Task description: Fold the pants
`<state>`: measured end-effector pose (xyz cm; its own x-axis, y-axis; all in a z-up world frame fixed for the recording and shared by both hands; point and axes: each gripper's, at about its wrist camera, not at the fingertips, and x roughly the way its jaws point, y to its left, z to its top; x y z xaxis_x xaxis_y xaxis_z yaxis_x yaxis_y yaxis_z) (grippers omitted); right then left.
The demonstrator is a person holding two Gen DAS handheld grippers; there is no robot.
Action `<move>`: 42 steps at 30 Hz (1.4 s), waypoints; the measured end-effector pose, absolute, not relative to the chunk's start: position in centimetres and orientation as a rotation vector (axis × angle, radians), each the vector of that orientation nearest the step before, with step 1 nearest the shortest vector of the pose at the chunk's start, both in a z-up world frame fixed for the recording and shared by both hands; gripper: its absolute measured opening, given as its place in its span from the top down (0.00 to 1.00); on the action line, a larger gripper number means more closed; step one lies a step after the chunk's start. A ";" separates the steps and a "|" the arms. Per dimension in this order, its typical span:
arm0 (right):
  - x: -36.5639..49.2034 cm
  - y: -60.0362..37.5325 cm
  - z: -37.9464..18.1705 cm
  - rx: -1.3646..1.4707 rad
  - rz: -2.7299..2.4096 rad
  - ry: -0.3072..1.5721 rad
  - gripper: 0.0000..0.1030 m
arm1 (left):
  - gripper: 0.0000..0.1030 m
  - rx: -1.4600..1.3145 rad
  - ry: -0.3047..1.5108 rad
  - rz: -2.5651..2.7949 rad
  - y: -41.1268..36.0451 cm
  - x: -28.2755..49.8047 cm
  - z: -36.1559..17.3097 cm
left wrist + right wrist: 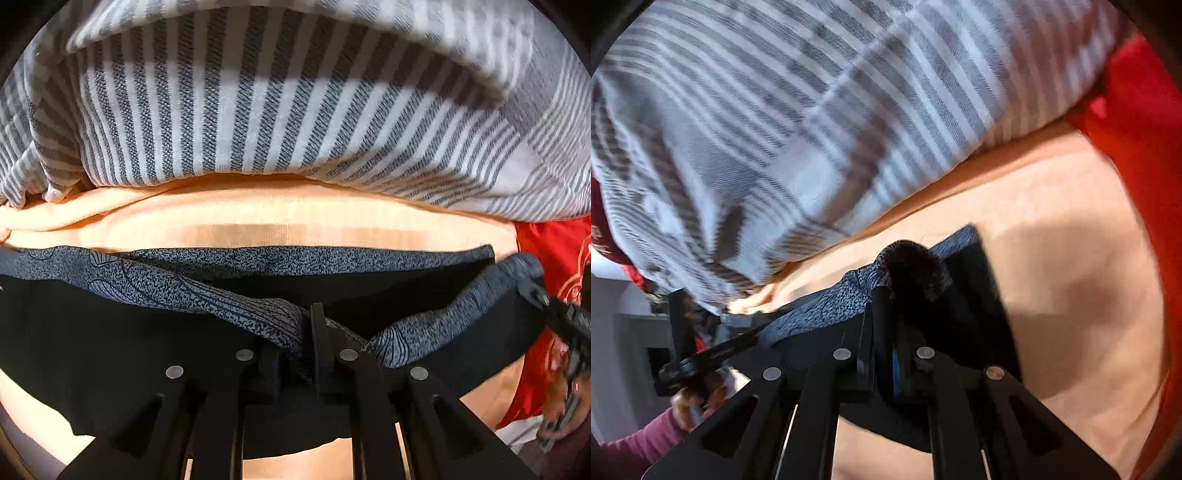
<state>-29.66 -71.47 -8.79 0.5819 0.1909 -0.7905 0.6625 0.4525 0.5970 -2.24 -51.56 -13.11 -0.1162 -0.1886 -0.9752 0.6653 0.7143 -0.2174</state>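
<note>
The pants (110,325) are black with a speckled blue-grey waistband (207,291) and lie across a peach sheet (258,221). My left gripper (308,332) is shut on the bunched waistband at its middle. My right gripper (886,306) is shut on the waistband's other end (827,306), where the cloth puckers up above the fingers. The right gripper (561,314) also shows blurred at the right edge of the left wrist view, and the left gripper (701,358) at the lower left of the right wrist view.
A grey and white striped blanket (280,103) is heaped just behind the pants and fills the upper half of both views (798,122). A red cloth (546,251) lies at the right. A hand in a mauve sleeve (646,439) holds the left gripper.
</note>
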 end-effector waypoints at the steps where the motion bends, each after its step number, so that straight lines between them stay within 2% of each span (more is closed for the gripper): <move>1: -29.3 -71.6 -9.2 1.082 -0.358 0.957 0.94 | 0.84 0.413 1.520 -0.766 -51.5 -2.4 -13.0; 4: -28.3 -71.8 -10.8 1.043 -0.392 1.018 0.94 | 0.65 0.433 1.492 -0.764 -51.1 -2.6 -12.2; 5: -28.2 -71.9 -11.2 1.037 -0.406 1.030 0.94 | 0.50 0.444 1.468 -0.755 -50.9 -2.5 -11.7; 6: -28.2 -72.0 -11.6 1.033 -0.429 1.043 0.94 | 0.44 0.449 1.440 -0.750 -50.7 -2.4 -11.2; 11: -29.4 -73.3 -11.7 1.022 -0.511 1.041 0.93 | 0.44 0.512 1.328 -0.757 -49.6 -1.5 -8.8; 13: -29.8 -73.5 -11.0 1.020 -0.534 1.020 0.88 | 0.44 0.538 1.334 -0.739 -48.9 -1.6 -9.4; 14: -29.9 -73.4 -10.5 1.002 -0.560 1.021 0.75 | 0.44 0.538 1.356 -0.728 -48.6 -1.7 -9.9; 15: -30.0 -73.3 -10.1 0.982 -0.585 1.027 0.54 | 0.44 0.536 1.369 -0.723 -48.4 -1.9 -10.3; 16: -30.4 -73.0 -9.4 0.949 -0.631 1.032 0.49 | 0.44 0.534 1.381 -0.719 -48.2 -2.4 -10.9; 17: -30.7 -72.7 -8.7 0.922 -0.664 1.020 0.49 | 0.44 0.536 1.385 -0.717 -48.1 -2.9 -11.4; 19: -31.4 -71.9 -7.1 0.862 -0.716 0.996 0.57 | 0.44 0.560 1.378 -0.719 -48.4 -4.1 -12.8; 20: -31.6 -71.3 -6.4 0.840 -0.702 0.974 0.72 | 0.44 0.574 1.370 -0.718 -48.7 -4.4 -13.4; 21: -31.4 -70.8 -6.1 0.827 -0.680 0.975 0.81 | 0.44 0.593 1.360 -0.716 -49.1 -4.7 -14.1; 26: -27.9 -70.1 -8.3 0.757 -0.584 1.064 0.82 | 0.44 0.534 1.343 -0.663 -50.8 -3.9 -16.6; 28: -27.0 -71.3 -10.1 0.803 -0.592 1.069 0.82 | 0.34 0.513 1.330 -0.637 -51.2 -3.3 -17.1; 30: -26.9 -73.1 -12.1 0.854 -0.627 1.061 0.99 | 0.29 0.503 1.335 -0.623 -51.3 -2.7 -17.8; 34: -28.3 -75.3 -11.9 0.922 -0.729 0.989 1.00 | 0.27 0.512 1.320 -0.636 -50.8 -2.3 -17.4; 36: -29.4 -75.0 -10.9 0.915 -0.757 0.987 0.94 | 0.27 0.513 1.309 -0.615 -50.1 -2.1 -16.4; 42: -32.5 -69.5 -8.2 0.851 -0.695 1.002 0.94 | 0.27 0.541 1.282 -0.658 -47.6 -4.0 -14.2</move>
<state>-32.53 -69.55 -8.17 0.3836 -0.1120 -0.9167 0.8192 0.4995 0.2817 -4.03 -47.56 -14.15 0.1509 -0.1441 -0.9780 0.7109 0.7033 0.0061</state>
